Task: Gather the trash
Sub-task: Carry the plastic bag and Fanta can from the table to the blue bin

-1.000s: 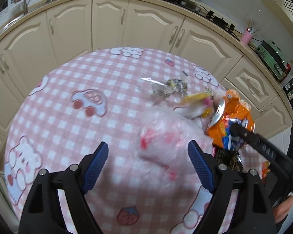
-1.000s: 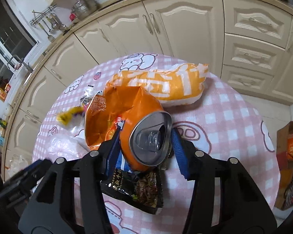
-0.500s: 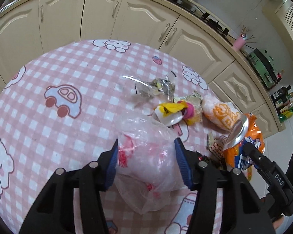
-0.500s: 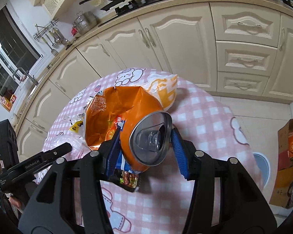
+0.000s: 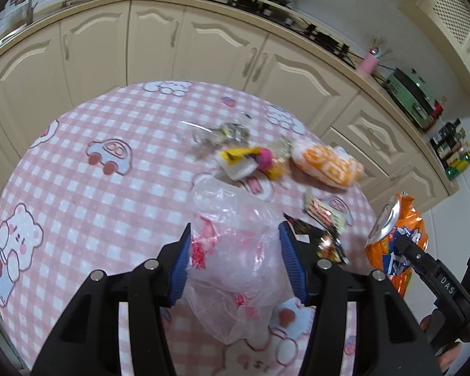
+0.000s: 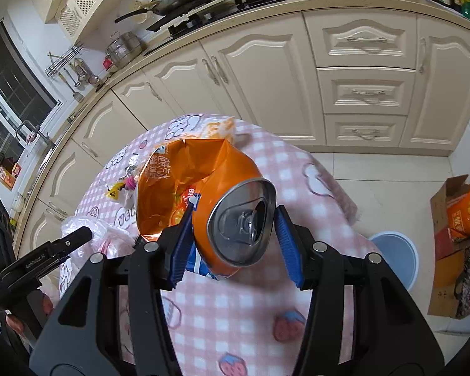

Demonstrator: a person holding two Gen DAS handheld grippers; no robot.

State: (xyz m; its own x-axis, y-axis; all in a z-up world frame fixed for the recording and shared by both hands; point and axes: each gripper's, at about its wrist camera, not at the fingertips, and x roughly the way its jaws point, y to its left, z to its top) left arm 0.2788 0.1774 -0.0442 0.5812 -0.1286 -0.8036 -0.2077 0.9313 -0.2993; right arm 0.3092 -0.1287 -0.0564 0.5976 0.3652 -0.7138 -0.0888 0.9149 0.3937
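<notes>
Now the left claw [image 5: 235,263] grips a crumpled clear bag [image 5: 235,250] printed with red, its blue pads [image 5: 180,269] pressed into both sides after just closing in on it; the bag's loose end hangs below the jaws, over the pink checked tabletop [image 5: 94,206]. On the tabletop, at twelve o'clock from the bag, lies a yellow and pink wrapper [image 5: 250,163], with a foil scrap [image 5: 222,134] just beyond it. At one o'clock sits an orange and white snack pack [image 5: 326,166], and at three o'clock, just beside the right pad, a dark wrapper [image 5: 326,238] lies flat. Farther out at three o'clock, past the tabletop's edge, the right claw [image 6: 232,235] holds an orange can [image 6: 232,228] together with an orange chip bag [image 6: 178,185]; in the right wrist view the can's dented silver top faces the camera, held by its sides between the pads, and the torn-open chip bag stands behind it at eleven o'clock. At three o'clock from the can, a pale blue bin [image 6: 398,257] stands on the floor, and a cardboard box [image 6: 448,250] of packets sits just beyond it.
</notes>
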